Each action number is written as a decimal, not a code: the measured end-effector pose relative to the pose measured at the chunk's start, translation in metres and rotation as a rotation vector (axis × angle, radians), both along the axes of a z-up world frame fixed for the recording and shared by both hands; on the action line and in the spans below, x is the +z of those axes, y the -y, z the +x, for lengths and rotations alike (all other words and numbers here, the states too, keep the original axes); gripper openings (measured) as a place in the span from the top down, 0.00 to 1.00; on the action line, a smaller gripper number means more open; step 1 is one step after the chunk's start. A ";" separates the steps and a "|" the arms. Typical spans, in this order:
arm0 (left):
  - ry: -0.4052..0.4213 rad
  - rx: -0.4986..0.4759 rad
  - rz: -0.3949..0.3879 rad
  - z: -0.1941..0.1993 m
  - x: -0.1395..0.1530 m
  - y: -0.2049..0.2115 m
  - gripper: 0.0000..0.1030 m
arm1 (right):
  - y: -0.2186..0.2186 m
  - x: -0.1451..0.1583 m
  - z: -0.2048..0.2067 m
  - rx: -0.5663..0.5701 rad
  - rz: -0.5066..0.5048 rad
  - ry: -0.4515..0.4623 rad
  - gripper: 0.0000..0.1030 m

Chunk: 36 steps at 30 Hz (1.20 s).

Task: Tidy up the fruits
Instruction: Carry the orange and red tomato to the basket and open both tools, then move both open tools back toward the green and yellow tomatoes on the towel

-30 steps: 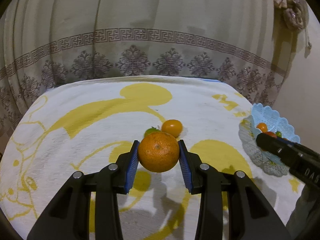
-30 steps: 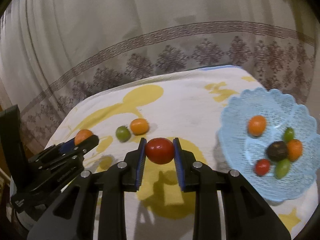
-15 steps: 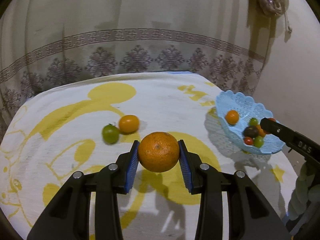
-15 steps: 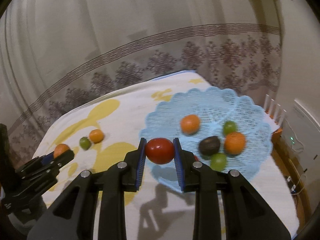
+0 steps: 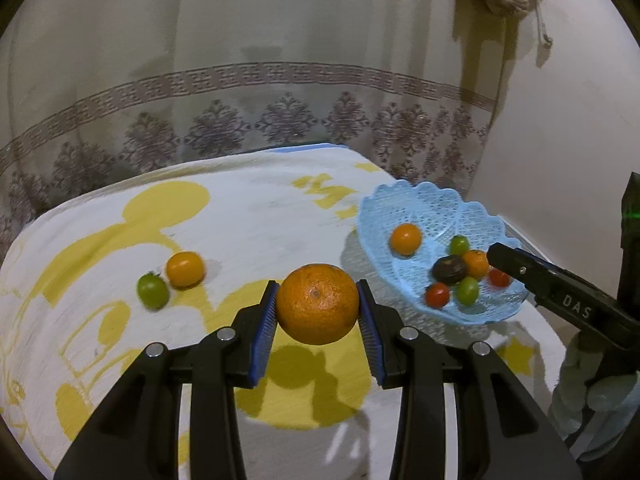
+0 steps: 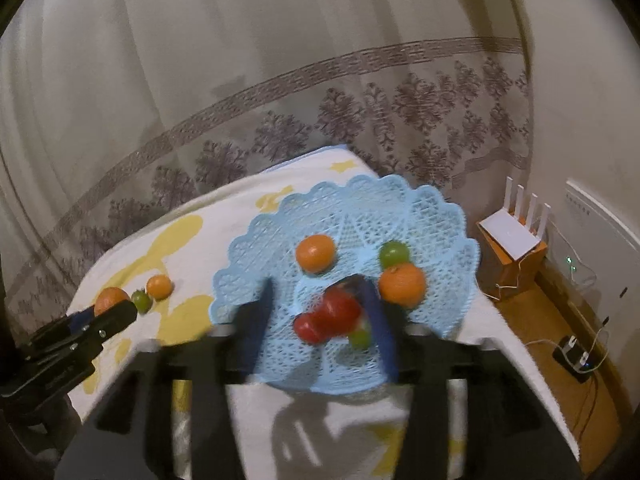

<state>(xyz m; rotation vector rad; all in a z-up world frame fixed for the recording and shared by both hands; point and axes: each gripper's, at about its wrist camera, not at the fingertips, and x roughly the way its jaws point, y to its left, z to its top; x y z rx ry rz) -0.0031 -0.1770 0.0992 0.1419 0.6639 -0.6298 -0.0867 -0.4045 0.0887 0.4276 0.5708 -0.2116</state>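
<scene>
Spread apart now, the right gripper [image 6: 320,328] has let its red tomato [image 6: 328,314] go, blurred above the blue basket [image 6: 448,216]. It may bounce out. Clenching a large orange [image 5: 318,303], the left gripper [image 5: 318,320] hangs near the basket.

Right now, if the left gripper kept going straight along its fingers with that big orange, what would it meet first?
Probably bare tablecloth. The left gripper, shut on the big orange, points between the small orange with the green fruit on its left and the blue basket on its right. Depth is uncertain.
</scene>
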 end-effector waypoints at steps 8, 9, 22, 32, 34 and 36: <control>-0.005 -0.080 0.001 -0.004 0.002 0.037 0.62 | 0.020 -0.002 -0.010 -0.048 0.012 0.021 0.45; -0.008 -0.096 -0.002 -0.005 0.002 0.042 0.62 | 0.021 -0.002 -0.011 -0.051 0.017 0.023 0.45; -0.066 -0.181 -0.021 0.003 -0.010 0.080 0.61 | 0.030 -0.003 -0.017 -0.097 0.003 0.034 0.45; -0.023 -0.098 -0.041 0.013 -0.004 0.058 0.33 | 0.027 -0.003 -0.017 -0.093 -0.001 0.031 0.43; -0.015 -0.083 -0.037 0.015 -0.003 0.055 0.30 | 0.026 -0.003 -0.016 -0.093 -0.001 0.031 0.42; -0.007 -0.072 -0.030 0.016 -0.003 0.052 0.24 | 0.024 -0.003 -0.016 -0.092 -0.002 0.031 0.41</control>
